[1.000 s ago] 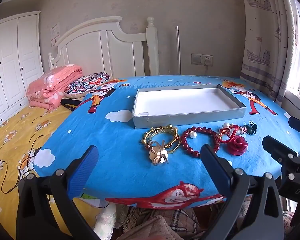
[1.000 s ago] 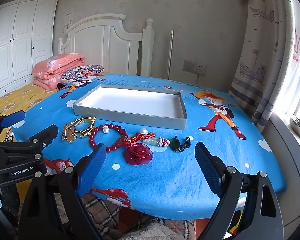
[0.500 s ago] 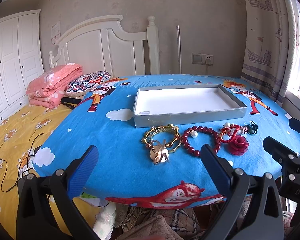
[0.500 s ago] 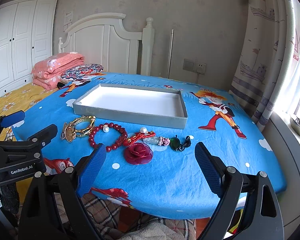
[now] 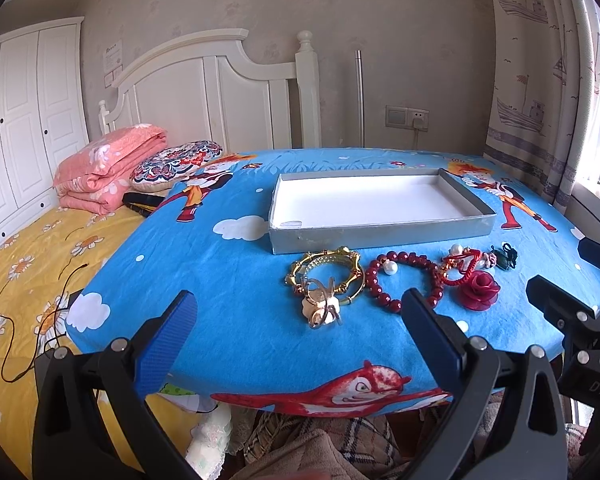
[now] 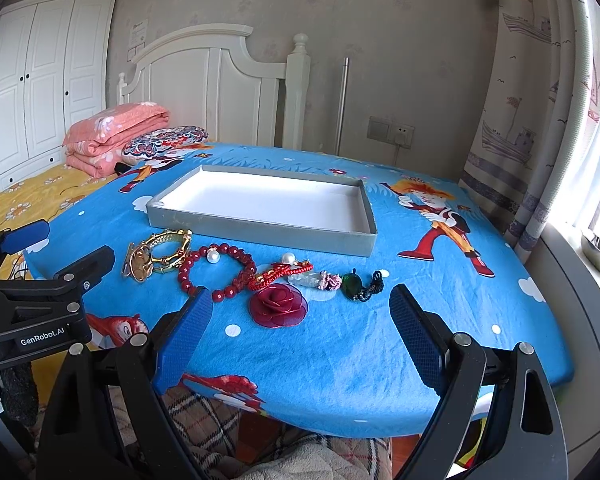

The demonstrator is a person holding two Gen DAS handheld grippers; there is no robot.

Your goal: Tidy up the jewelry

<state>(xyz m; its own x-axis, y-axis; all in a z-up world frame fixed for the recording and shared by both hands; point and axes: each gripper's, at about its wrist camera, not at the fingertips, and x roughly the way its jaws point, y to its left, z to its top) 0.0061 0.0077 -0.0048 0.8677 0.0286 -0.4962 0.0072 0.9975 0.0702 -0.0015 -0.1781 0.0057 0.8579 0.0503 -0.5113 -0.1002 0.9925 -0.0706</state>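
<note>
A grey tray [image 5: 380, 234] [image 6: 260, 236] with a white inside stands empty on the blue cartoon tablecloth [image 5: 228, 280]. In front of it lies a row of jewelry: a gold bangle with a flower brooch [image 5: 326, 292] [image 6: 156, 256], a dark red bead bracelet [image 5: 404, 280] [image 6: 220, 276], a red cord knot [image 6: 280, 274], a red rose [image 5: 478, 290] [image 6: 278, 304] and a green pendant [image 6: 352, 284]. My left gripper [image 5: 296, 312] is open, short of the gold bangle. My right gripper [image 6: 300, 312] is open just before the rose. Neither holds anything.
A bed with a yellow cover [image 5: 24, 264], folded pink blanket [image 5: 108, 168] and patterned cushion [image 5: 176, 164] lies left of the table. A white headboard [image 5: 220, 92] and wall stand behind, a curtain [image 6: 540, 120] and window sill at right. Plaid cloth [image 6: 204, 412] shows under the table's near edge.
Both views have shifted very slightly toward the table; the jewelry and tray have not moved, and both grippers stay open.
</note>
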